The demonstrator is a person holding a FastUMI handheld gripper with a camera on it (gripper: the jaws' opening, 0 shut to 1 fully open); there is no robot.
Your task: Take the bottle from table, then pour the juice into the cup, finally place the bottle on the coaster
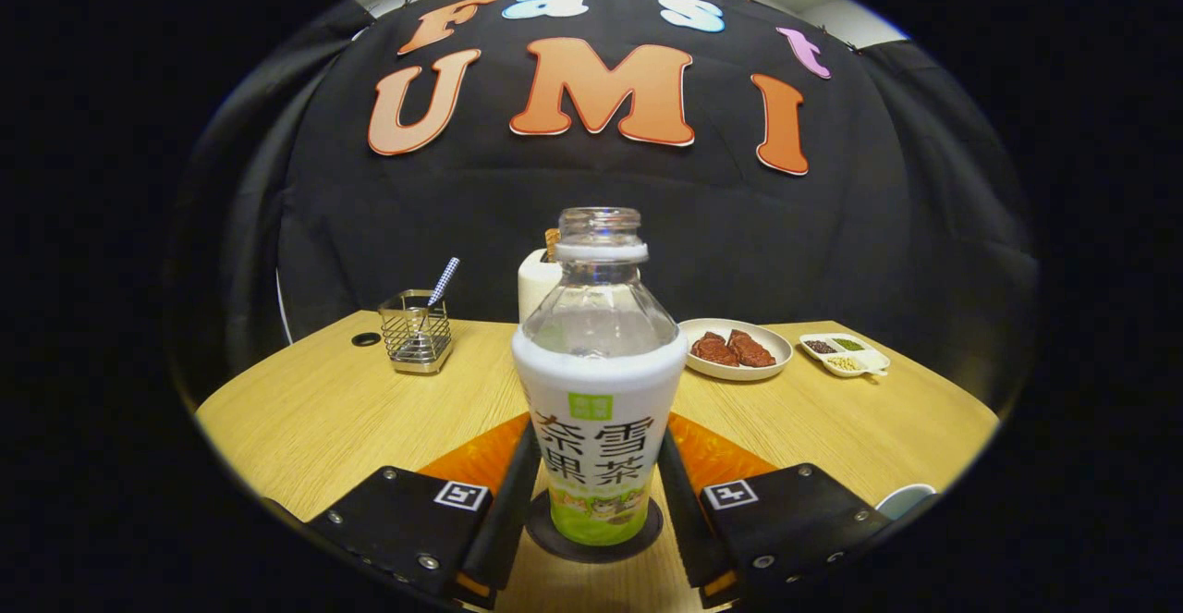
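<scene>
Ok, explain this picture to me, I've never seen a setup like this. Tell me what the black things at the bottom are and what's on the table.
The camera rides on a hand-held gripper and looks forward along its two black fingers. Between them stands an uncapped bottle on a dark round coaster; the fingers sit against its sides, seemingly gripping. On the wooden table beyond: a wire basket holding a utensil, a white roll behind the bottle, a plate of brown food, a small divided dish. A cup's rim peeks beside the right finger.

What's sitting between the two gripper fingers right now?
In the gripper view, the bottle stands upright between the fingers on the dark coaster; whether both fingers press it is unclear.
</scene>
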